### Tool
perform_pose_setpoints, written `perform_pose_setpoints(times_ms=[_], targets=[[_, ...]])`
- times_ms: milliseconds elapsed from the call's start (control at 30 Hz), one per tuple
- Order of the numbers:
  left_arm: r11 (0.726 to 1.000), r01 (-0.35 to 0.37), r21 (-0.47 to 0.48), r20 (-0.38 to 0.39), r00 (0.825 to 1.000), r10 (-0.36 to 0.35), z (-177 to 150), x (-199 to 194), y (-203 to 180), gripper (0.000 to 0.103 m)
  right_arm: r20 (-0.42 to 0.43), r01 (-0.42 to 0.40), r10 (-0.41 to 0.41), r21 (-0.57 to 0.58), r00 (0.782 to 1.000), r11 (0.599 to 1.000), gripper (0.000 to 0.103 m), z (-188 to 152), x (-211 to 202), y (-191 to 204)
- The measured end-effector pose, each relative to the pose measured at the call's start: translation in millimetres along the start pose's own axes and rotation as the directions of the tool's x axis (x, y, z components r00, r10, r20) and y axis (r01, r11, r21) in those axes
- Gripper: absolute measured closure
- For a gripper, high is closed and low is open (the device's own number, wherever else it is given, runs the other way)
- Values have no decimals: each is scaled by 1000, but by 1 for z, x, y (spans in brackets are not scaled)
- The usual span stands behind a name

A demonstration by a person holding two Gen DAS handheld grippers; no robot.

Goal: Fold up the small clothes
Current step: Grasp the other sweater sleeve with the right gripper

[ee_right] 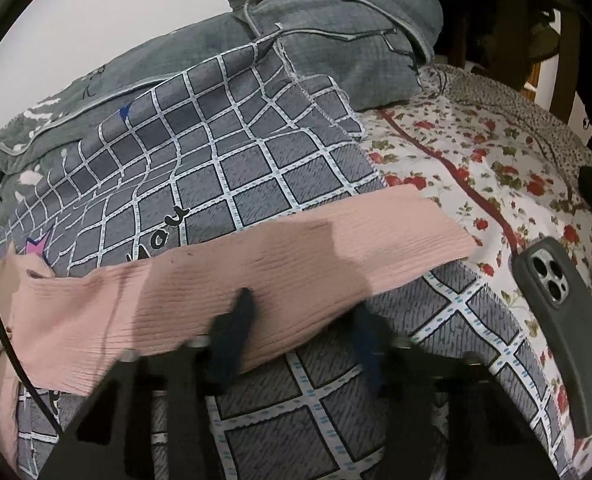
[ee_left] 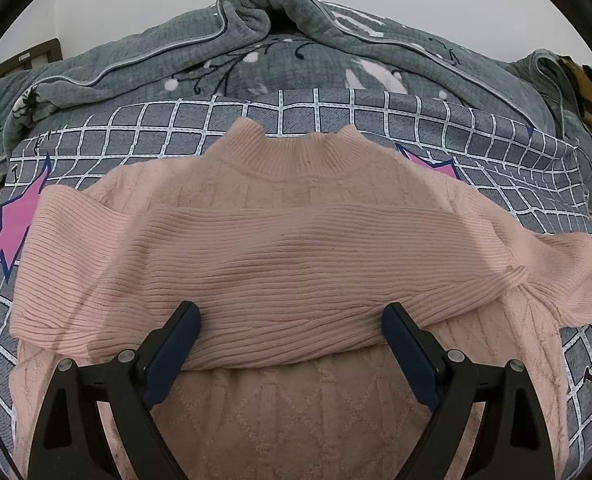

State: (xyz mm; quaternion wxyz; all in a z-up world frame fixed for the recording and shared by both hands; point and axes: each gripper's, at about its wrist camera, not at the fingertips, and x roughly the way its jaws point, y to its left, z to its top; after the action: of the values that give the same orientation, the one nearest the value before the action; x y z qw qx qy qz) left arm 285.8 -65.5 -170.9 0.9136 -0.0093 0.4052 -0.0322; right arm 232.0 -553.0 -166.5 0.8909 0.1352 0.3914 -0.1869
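Note:
A pink knitted sweater [ee_left: 296, 184] lies flat on a grey checked cloth [ee_left: 335, 108], collar at the far side. One ribbed sleeve [ee_left: 256, 264] is folded across the chest. My left gripper [ee_left: 292, 320] is open, its fingers either side of that sleeve's near edge. In the right wrist view the other ribbed sleeve [ee_right: 256, 268] stretches out to the right over the checked cloth [ee_right: 216, 168]. My right gripper [ee_right: 303, 312] is open around that sleeve's near edge, blurred; the left finger lies on it.
A rumpled grey quilt [ee_left: 256, 32] is heaped behind the sweater. A floral sheet [ee_right: 475, 168] covers the bed to the right. A phone in a dark case [ee_right: 559, 320] lies on it near the right edge. A dark wooden frame [ee_right: 567, 40] stands beyond.

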Motion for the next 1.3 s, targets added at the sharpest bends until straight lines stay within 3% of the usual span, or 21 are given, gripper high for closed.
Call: perform_pose_setpoints(times_ms=[100,367,667,867,1000,1133,1300], targets=[[1000,4,-2,2,1000,-4,0,0,0,11,5,-15,15,-24,1000,1000,97,1,0,4],[995,90,-51,24,996,-88,-1,-7,11,8,130,56,-49,-51,990,997,98,5,-37,21],[991,132,-33,80,988,-129,-4,-36,26,8,305,83,-35,-147,952,986,98,20,-111,99],[980,140,-140,166,979,-116,7,-64,87,8,361,19,70,-239,930,971,98,23,-150,182],[970,98,-222,190,980,-55,4,-73,142,8,362,-63,171,-292,916,954,98,13,-164,243],[948,63,-311,178,984,-7,-5,-77,195,8,326,-140,273,-378,905,915,98,-3,-167,316],[919,-11,-393,135,988,70,-18,-75,245,8,251,-244,403,-489,880,838,98,-37,-169,408]])
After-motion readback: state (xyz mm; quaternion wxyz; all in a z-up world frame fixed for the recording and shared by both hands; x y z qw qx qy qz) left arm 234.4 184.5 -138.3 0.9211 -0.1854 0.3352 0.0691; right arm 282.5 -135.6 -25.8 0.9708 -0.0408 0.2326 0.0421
